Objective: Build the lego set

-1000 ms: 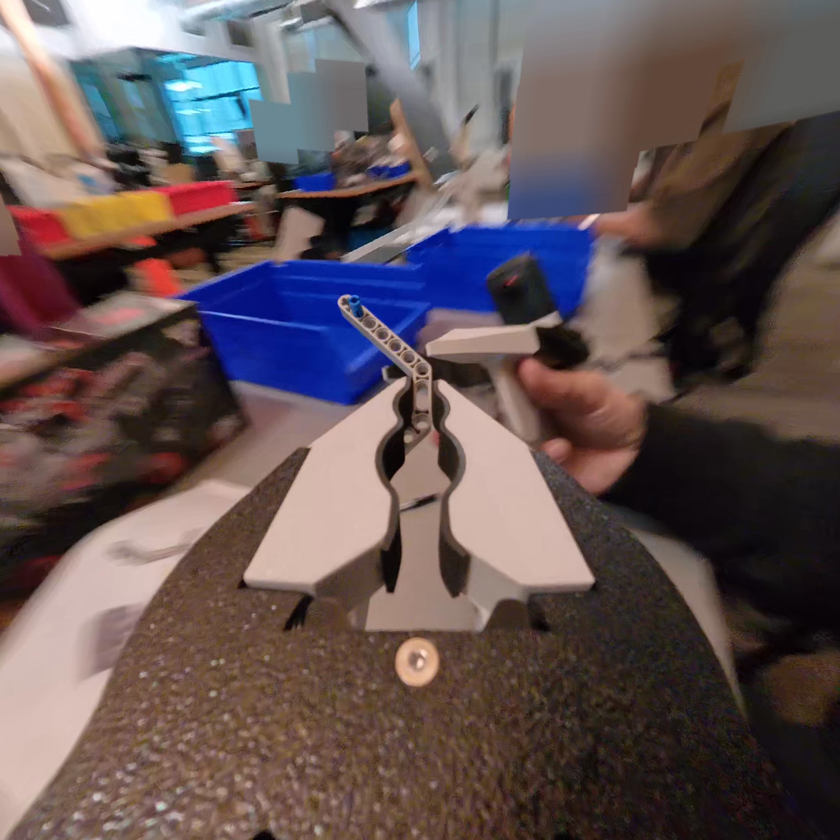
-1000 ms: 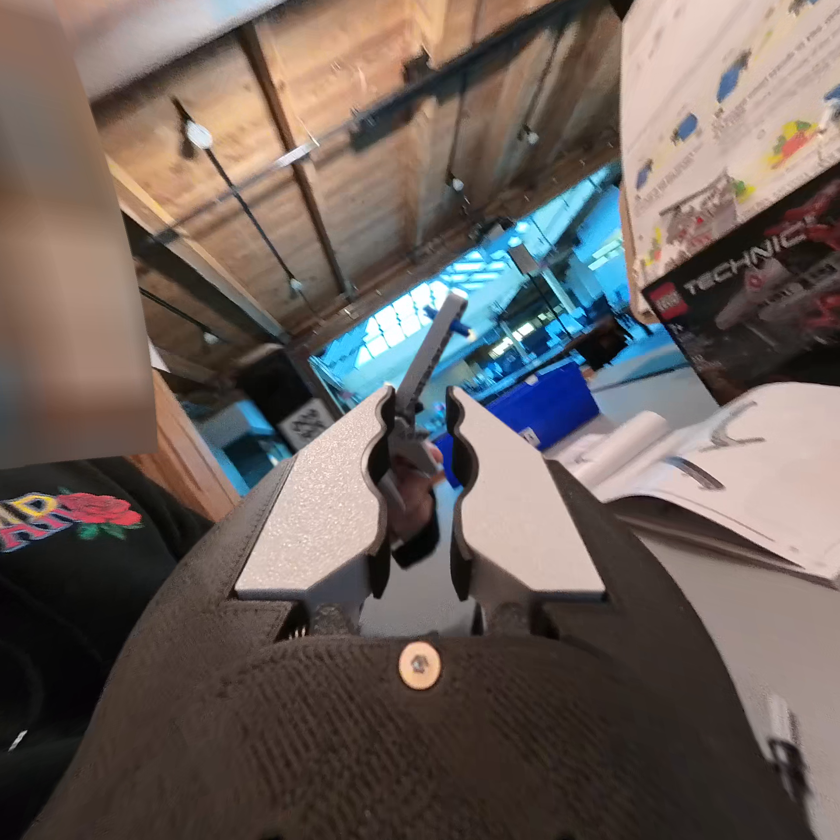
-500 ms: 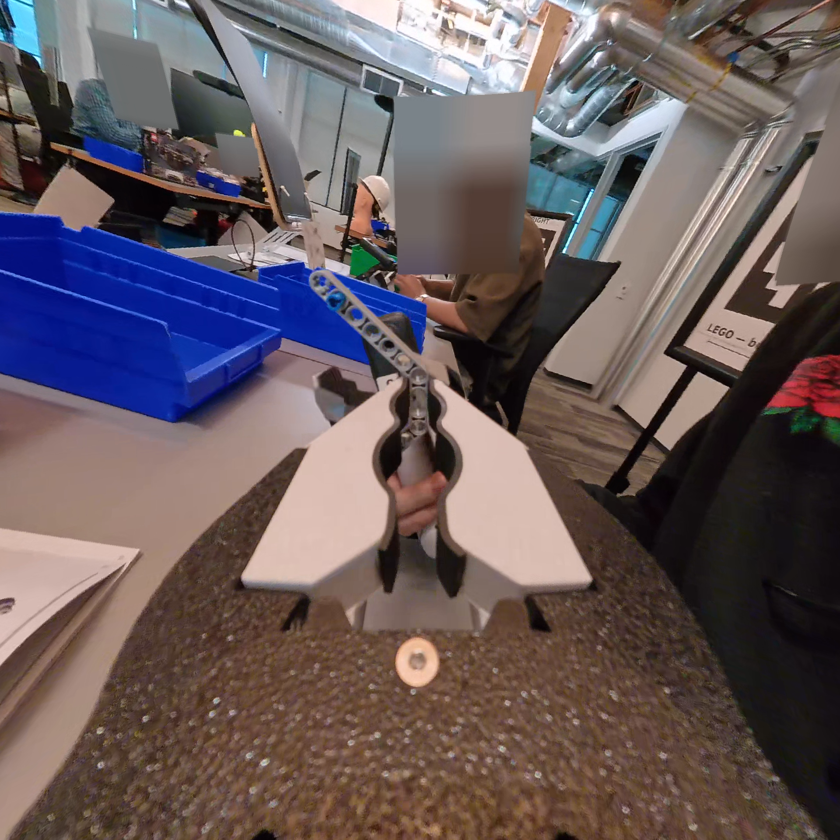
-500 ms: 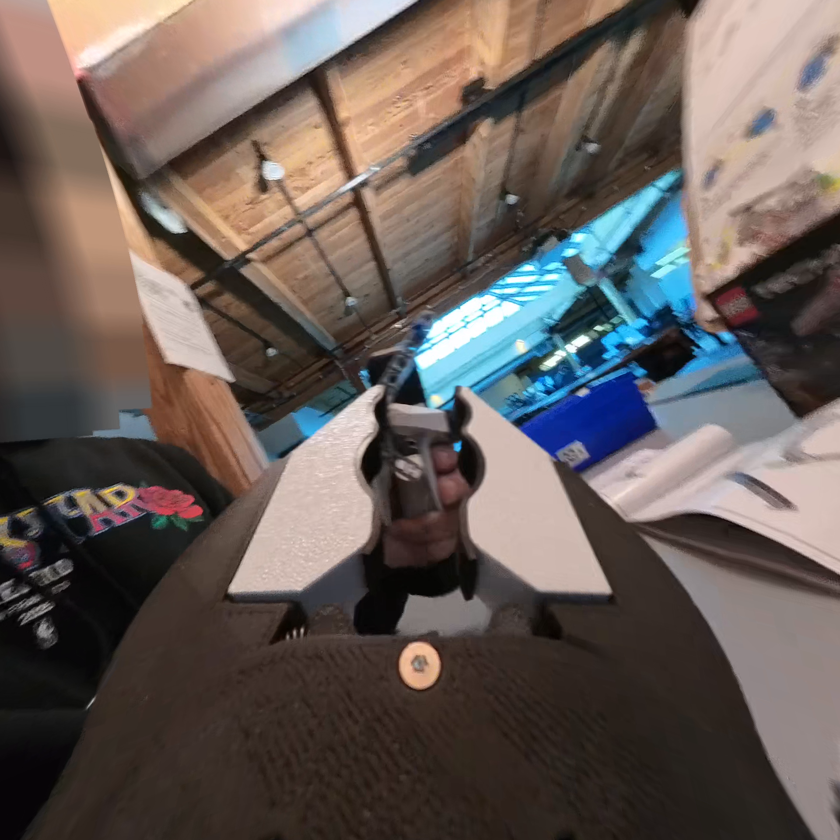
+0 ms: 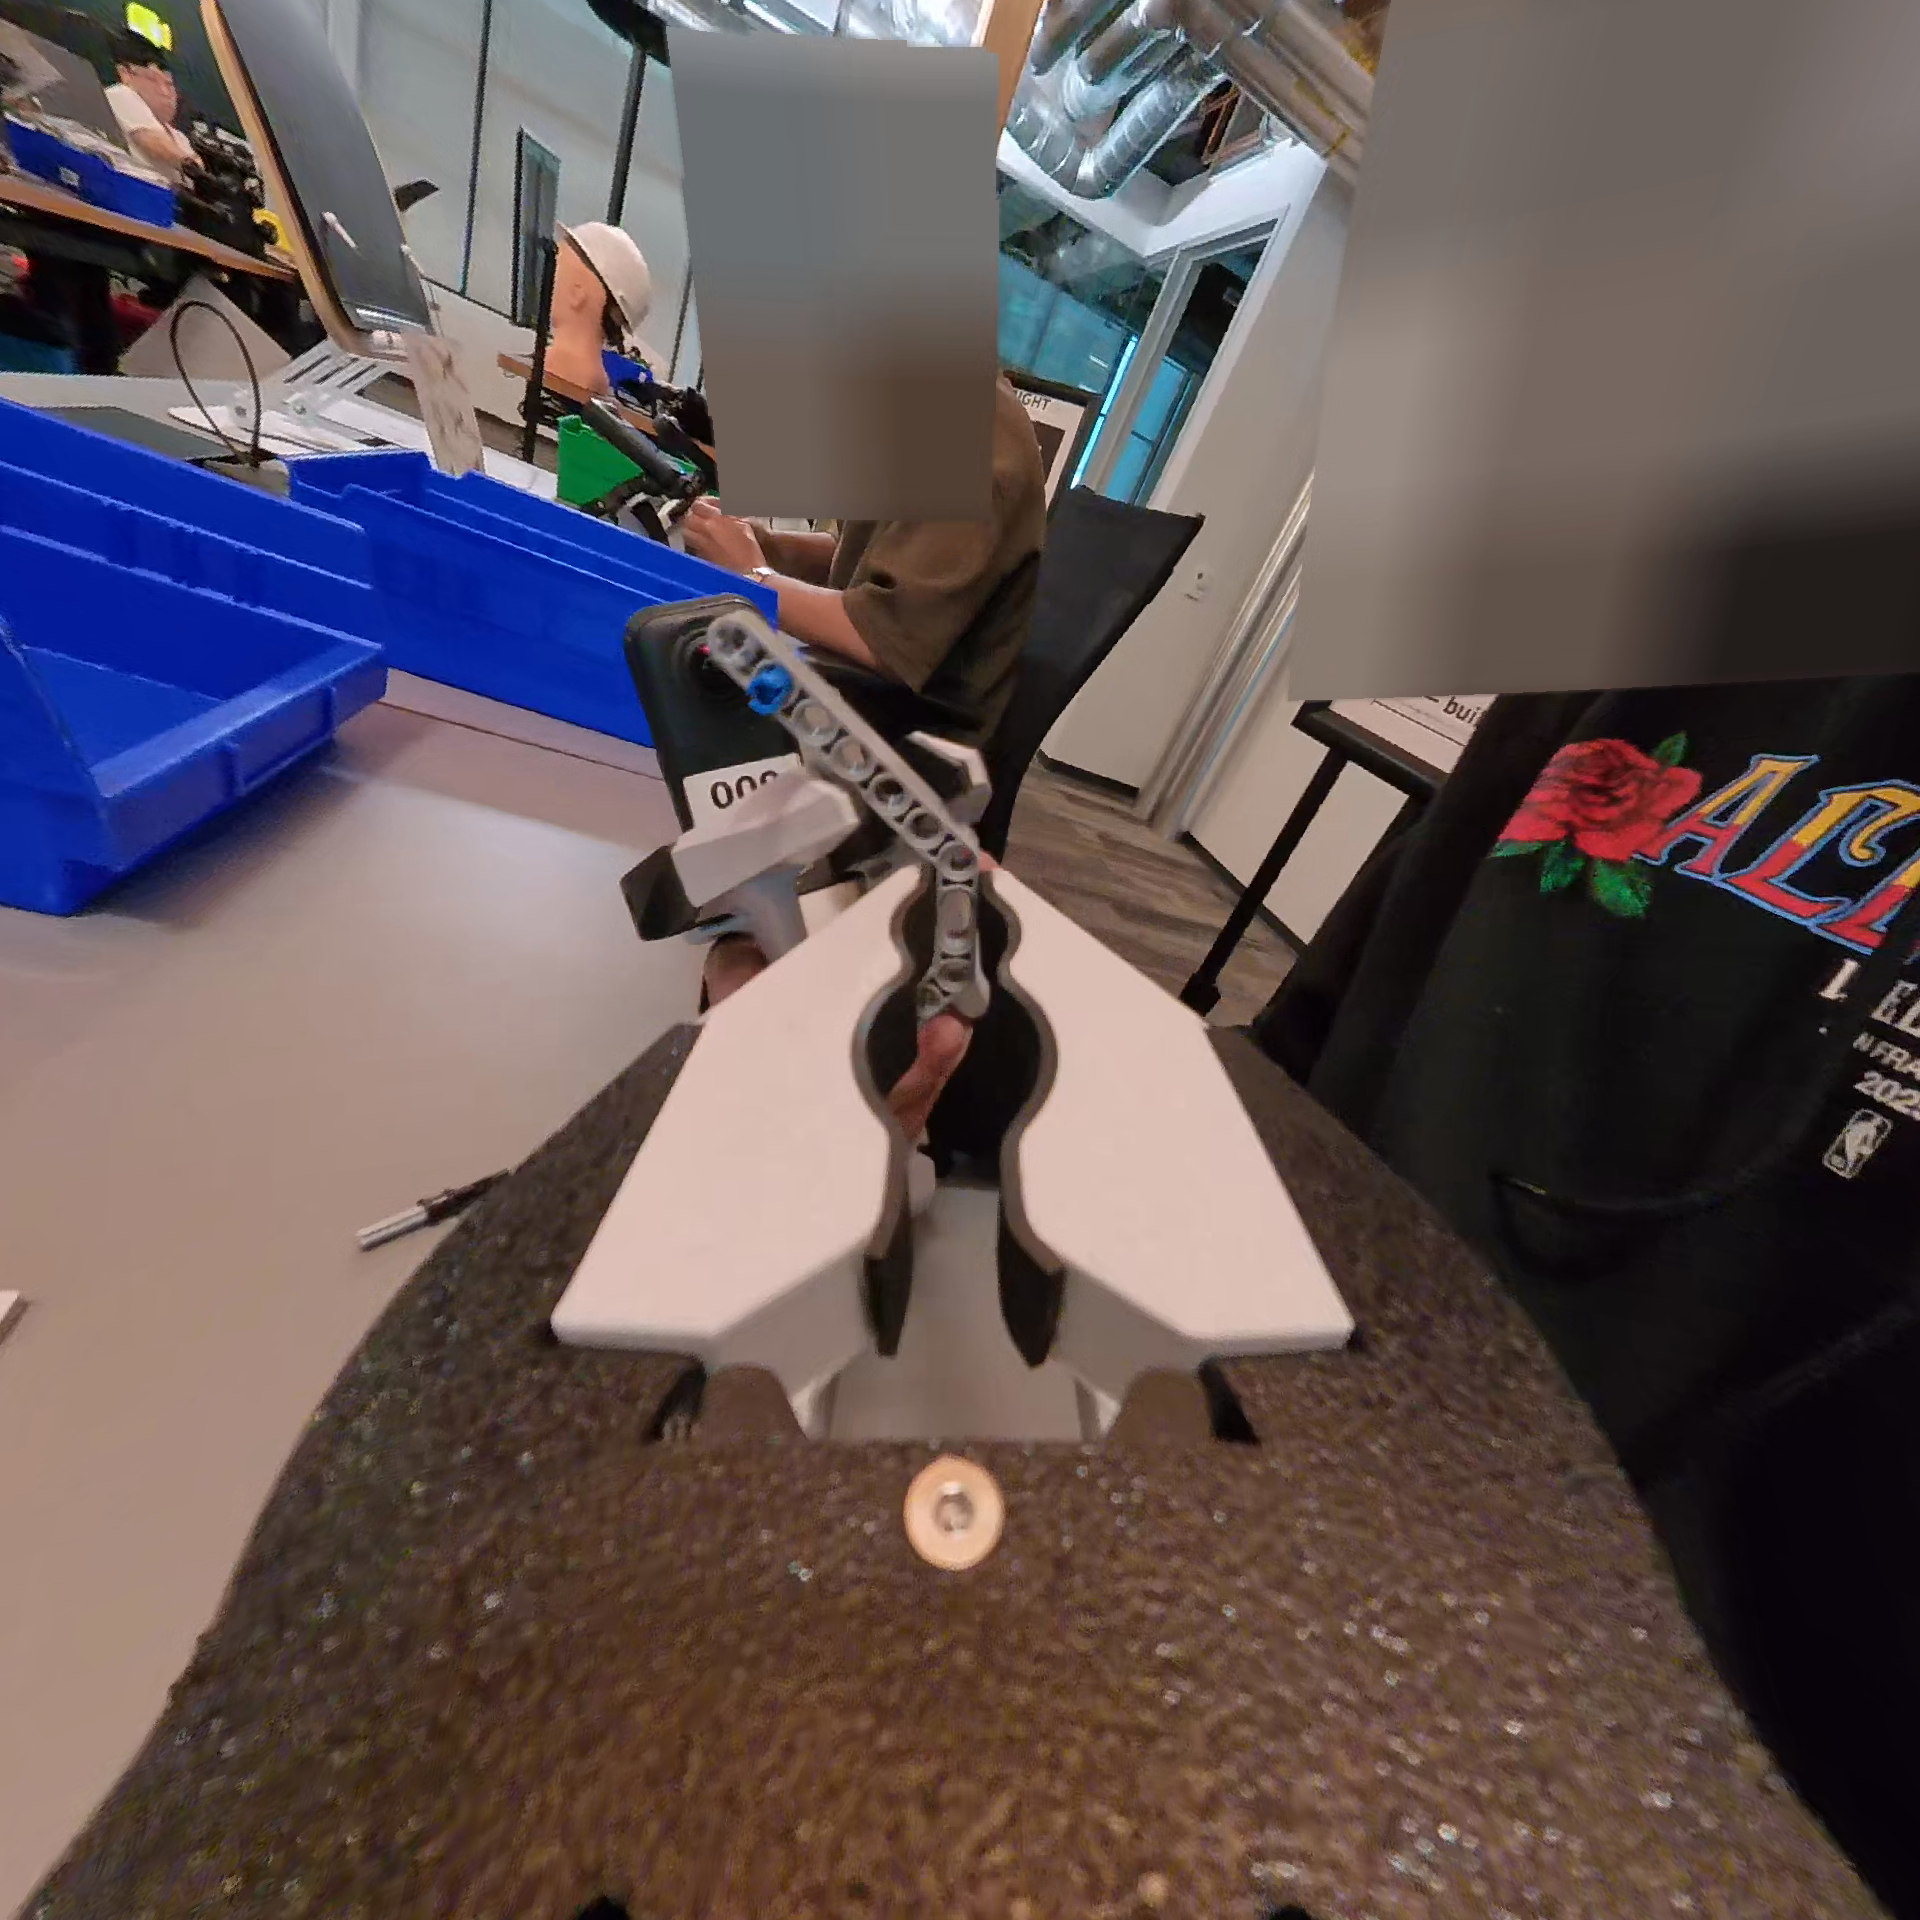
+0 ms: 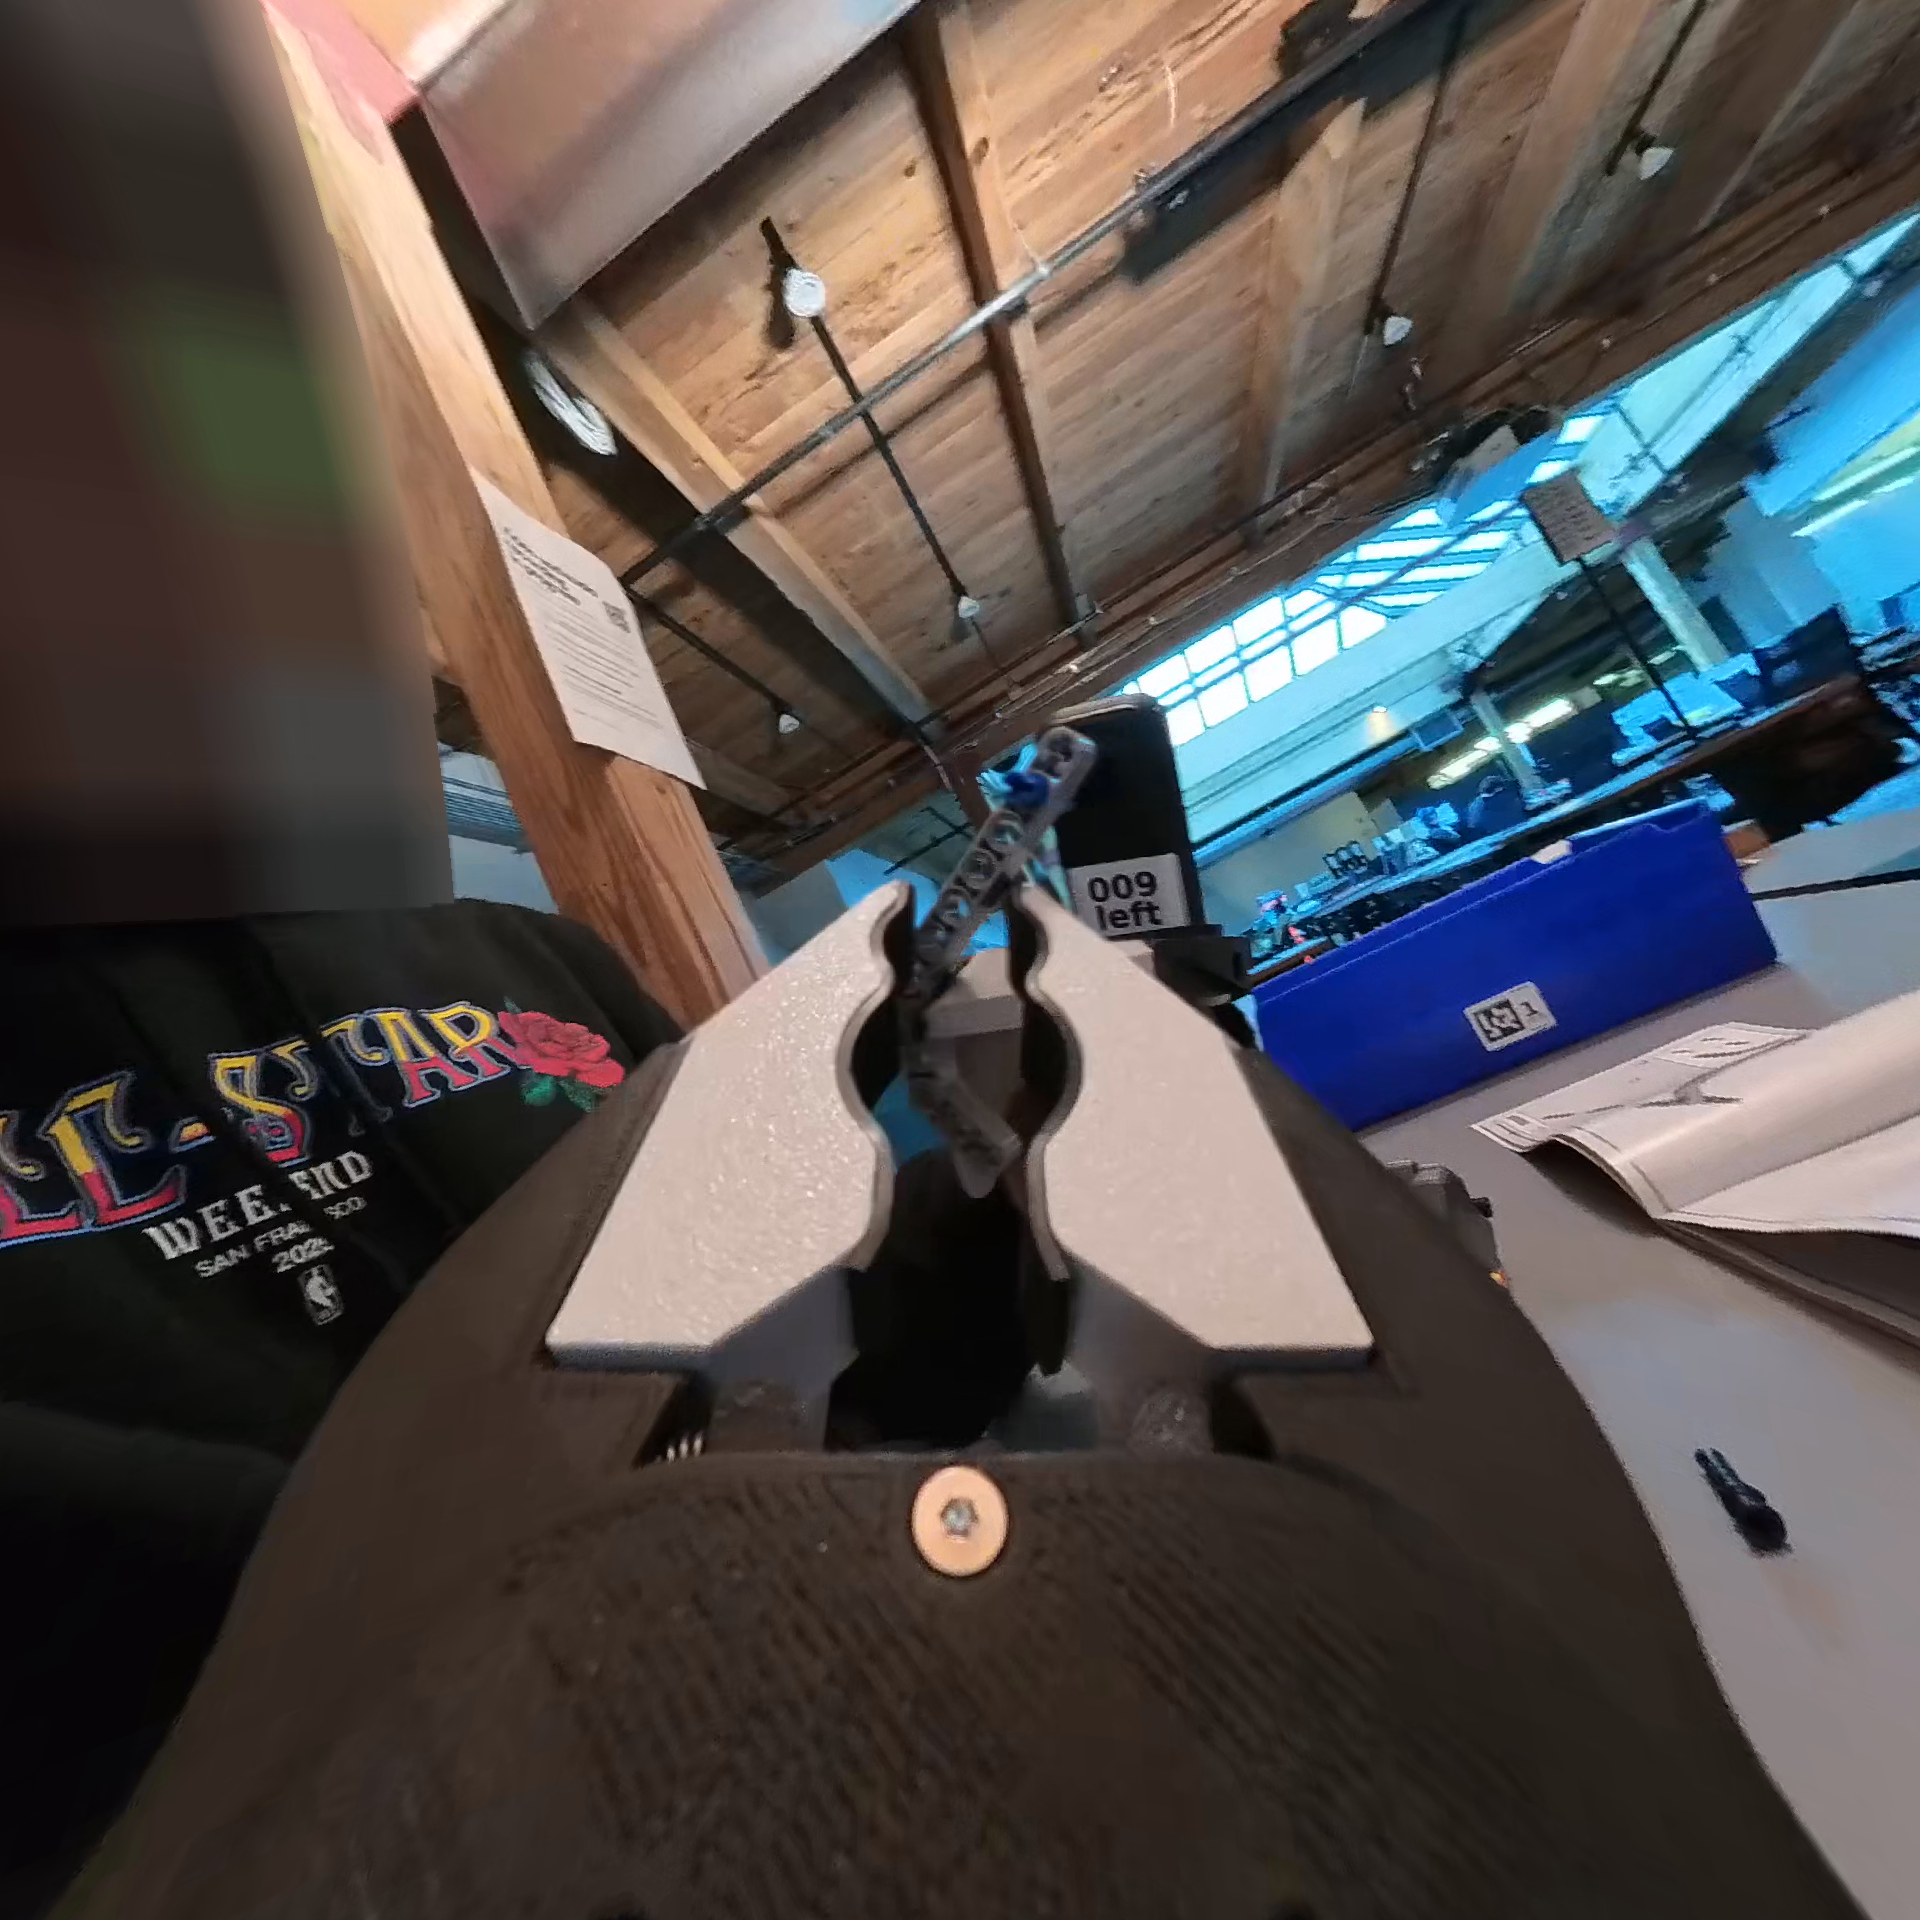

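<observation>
A grey bent lego beam [image 5: 862, 764] has a blue pin [image 5: 767, 686] near its far end. My left gripper [image 5: 954, 883] is shut on the beam's short lower end and holds it up above the table. My right gripper [image 5: 883, 800] faces it, turned sideways, with a finger on each side of the beam's long arm. In the right wrist view the beam [image 6: 997, 842] and blue pin [image 6: 1023, 784] run up between the tips of my right gripper [image 6: 964, 902]. Its jaws stand a little wider than the beam.
Blue bins [image 5: 187, 707] [image 6: 1507, 966] stand at the back of the grey table [image 5: 312, 1039]. An open instruction booklet [image 6: 1714, 1143] lies at the right. A small grey axle [image 5: 426, 1216] and a black pin [image 6: 1740, 1501] lie loose. A seated person [image 5: 935, 603] is behind. My two grippers' fingertips are within a few centimetres of each other.
The left gripper swung right with the beam toward the right gripper. The right gripper's jaws narrowed and now stand around the beam, which earlier was out in front of them.
</observation>
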`<state>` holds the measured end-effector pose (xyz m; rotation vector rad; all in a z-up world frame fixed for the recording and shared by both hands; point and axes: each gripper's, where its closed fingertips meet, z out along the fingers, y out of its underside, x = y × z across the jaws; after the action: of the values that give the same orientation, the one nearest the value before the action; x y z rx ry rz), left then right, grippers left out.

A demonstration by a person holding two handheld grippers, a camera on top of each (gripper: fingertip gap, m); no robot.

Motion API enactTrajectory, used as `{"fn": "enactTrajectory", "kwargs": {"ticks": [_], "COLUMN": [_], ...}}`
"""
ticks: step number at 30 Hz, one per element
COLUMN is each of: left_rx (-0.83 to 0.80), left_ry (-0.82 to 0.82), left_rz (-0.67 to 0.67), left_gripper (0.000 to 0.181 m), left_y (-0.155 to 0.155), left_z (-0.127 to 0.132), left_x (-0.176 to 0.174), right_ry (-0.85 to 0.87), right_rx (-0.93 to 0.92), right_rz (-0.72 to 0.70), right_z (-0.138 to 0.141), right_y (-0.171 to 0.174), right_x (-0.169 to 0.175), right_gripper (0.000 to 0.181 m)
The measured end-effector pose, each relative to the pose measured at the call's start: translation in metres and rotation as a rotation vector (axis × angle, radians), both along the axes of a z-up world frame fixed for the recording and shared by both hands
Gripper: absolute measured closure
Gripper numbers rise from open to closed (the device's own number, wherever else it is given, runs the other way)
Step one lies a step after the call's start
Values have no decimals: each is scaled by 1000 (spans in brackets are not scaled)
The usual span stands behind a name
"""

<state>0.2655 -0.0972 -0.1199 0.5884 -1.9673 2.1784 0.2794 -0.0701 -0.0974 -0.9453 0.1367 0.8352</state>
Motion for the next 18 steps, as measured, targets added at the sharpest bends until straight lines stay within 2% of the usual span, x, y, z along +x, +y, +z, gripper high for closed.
{"fn": "enactTrajectory", "kwargs": {"ticks": [3, 6, 8, 12, 15, 18], "left_rx": [28, 153, 273, 481, 625, 597], "left_ry": [-11, -52, -104, -235, -278, -230], "left_rz": [63, 236, 356, 485, 559, 573], "left_gripper": [174, 167, 160, 154, 173, 174], "left_y": [3, 15, 24, 30, 38, 40], "left_z": [-2, -14, -22, -30, -38, -38], "left_x": [8, 29, 42, 53, 60, 61], "right_ry": [-18, -48, -99, -178, -201, -229], "right_rx": [-6, -68, -204, -458, -523, -539], "right_rz": [-54, -186, -311, -483, -518, -542], "right_z": [0, -3, -14, -35, -39, -38], "right_y": [1, 2, 10, 25, 30, 31], "right_x": [5, 20, 31, 46, 46, 47], "right_gripper": [171, 175, 176, 175, 176, 177]}}
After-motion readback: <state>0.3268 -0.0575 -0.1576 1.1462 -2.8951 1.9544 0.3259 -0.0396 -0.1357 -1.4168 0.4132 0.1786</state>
